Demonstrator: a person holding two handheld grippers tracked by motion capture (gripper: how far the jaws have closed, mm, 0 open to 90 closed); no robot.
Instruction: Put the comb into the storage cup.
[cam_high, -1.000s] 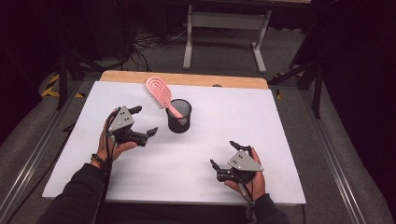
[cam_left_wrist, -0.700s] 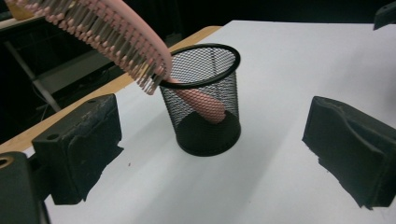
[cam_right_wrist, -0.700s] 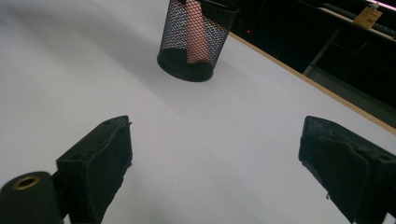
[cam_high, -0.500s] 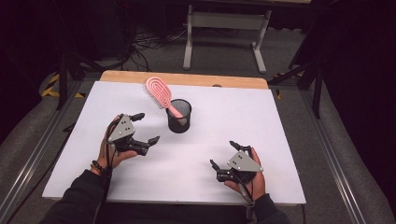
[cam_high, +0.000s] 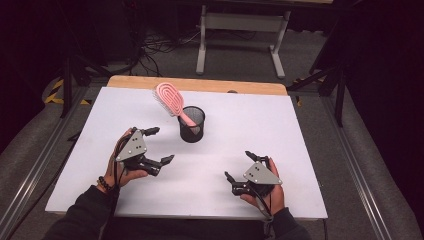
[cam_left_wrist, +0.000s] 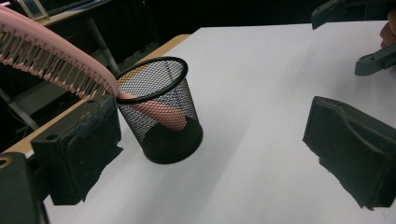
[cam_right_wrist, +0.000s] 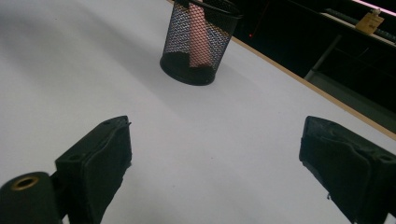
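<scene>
Pink hairbrush (cam_high: 169, 99) stands handle-down in the black mesh cup (cam_high: 192, 124), head leaning out over the rim, likely parked there for storage. Cup sits just ahead of the left gripper (cam_high: 157, 146), jaws apart, empty. Right gripper (cam_high: 243, 166) farther back from the cup, jaws also apart, holding nothing, low over the white counter (cam_high: 300, 140). Brush head cut off in the left gripper view; handle tip blurred behind mesh.

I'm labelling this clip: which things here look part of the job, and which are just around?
Likely part of the job:
- pink hairbrush, handle down in the cup
- black mesh cup
- left tongs and right tongs, both open

Just around:
- white table
- metal stand on the floor behind
</scene>
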